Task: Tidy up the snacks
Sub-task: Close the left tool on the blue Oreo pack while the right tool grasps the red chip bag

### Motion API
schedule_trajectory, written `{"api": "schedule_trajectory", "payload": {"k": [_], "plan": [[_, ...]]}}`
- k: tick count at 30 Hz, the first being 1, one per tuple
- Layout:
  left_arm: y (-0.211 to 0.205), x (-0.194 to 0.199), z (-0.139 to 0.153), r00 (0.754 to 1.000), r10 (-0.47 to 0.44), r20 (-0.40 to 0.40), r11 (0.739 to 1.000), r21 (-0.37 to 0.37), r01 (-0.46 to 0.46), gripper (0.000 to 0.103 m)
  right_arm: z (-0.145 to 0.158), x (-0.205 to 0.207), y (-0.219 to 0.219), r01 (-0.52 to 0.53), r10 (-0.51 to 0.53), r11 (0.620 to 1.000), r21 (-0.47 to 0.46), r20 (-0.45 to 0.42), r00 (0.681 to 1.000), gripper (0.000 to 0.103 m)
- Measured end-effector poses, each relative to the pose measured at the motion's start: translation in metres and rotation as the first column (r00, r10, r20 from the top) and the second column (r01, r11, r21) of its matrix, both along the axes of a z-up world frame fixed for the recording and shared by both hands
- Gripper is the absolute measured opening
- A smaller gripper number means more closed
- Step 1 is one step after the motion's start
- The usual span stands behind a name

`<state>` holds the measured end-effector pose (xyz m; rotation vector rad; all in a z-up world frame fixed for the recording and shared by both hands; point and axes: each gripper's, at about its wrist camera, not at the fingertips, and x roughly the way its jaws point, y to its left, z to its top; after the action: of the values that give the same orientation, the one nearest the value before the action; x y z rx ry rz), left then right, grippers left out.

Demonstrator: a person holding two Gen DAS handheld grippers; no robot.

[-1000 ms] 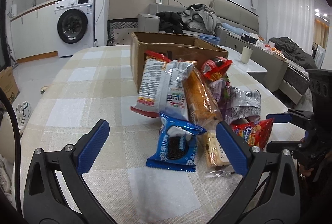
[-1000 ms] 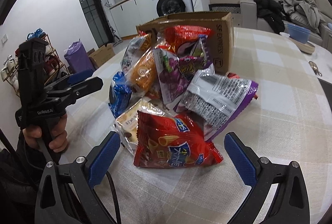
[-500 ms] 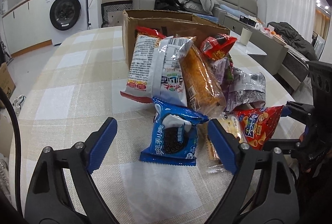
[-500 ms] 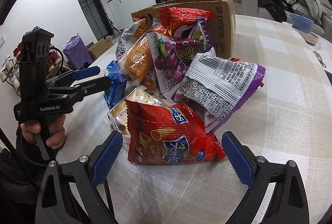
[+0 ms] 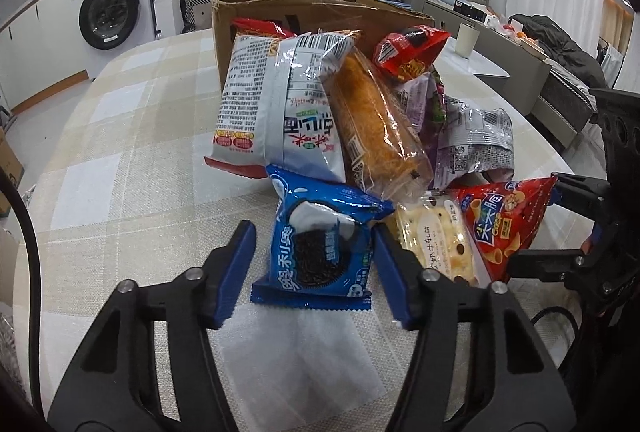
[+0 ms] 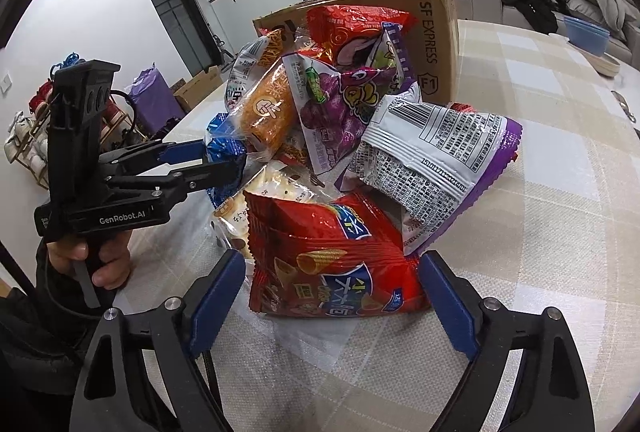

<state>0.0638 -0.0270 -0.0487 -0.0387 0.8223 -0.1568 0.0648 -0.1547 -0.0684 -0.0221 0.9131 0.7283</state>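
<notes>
Both claws close in on the snack pile beside the cardboard box (image 5: 320,11).

The left claw (image 5: 312,264) has just been narrowing around the blue cookie pack (image 5: 320,252) lying on the worktop (image 5: 120,171) — its pads seemingly not yet pressing. The right claw (image 6: 332,296), also narrowing yet still spread, brackets the red chip bag (image 6: 332,260). Next: finish each pinch, then lift clear — probably toward the box.

Even indoor light, glare on the glossy snack wrappers (image 5: 304,103), sharp focus, dark, curved fisheye edges.
</notes>
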Motion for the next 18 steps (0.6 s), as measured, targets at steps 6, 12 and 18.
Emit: {"api": "schedule_trajectory", "payload": {"k": [6, 12, 18], "plan": [[-0.006, 0.011, -0.006, 1.0, -0.01, -0.015, 1.0, -0.007, 0.01, 0.042, 0.0, -0.001, 0.001, 0.003, -0.002, 1.0, -0.023, 0.017, 1.0, 0.078], [-0.01, 0.014, -0.009, 1.0, -0.011, -0.014, 1.0, -0.015, 0.011, 0.042, -0.001, -0.003, -0.002, 0.0, 0.002, 0.999, -0.039, 0.034, 0.999, 0.064], [0.0, -0.003, -0.009, 1.0, -0.015, -0.007, 0.999, -0.033, 0.015, 0.042, 0.004, -0.007, -0.004, -0.023, 0.025, 0.999, -0.036, 0.059, 0.998, 0.056]]}}
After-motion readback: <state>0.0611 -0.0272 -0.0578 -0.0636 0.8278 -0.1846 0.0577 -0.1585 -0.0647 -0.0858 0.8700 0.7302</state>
